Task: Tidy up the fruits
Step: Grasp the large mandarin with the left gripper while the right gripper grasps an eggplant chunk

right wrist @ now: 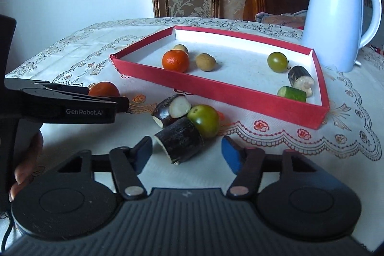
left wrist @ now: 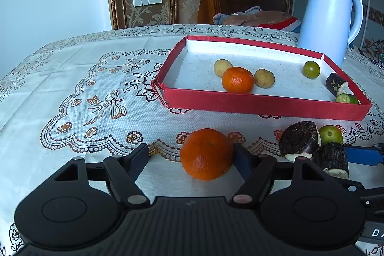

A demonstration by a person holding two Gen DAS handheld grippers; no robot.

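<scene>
In the left wrist view we are holding our left gripper (left wrist: pixel 192 158) with jaws spread wide around an orange (left wrist: pixel 207 154) lying on the tablecloth (left wrist: pixel 72 78), its right finger touching the fruit, while the red tray (left wrist: pixel 264 106) beyond is holding another orange (left wrist: pixel 237 79). In the right wrist view we are keeping our right gripper (right wrist: pixel 187 154) wide apart around a dark sugarcane piece (right wrist: pixel 180 139) leaning against a green fruit (right wrist: pixel 204 120), near the white kettle (right wrist: pixel 336 23)
</scene>
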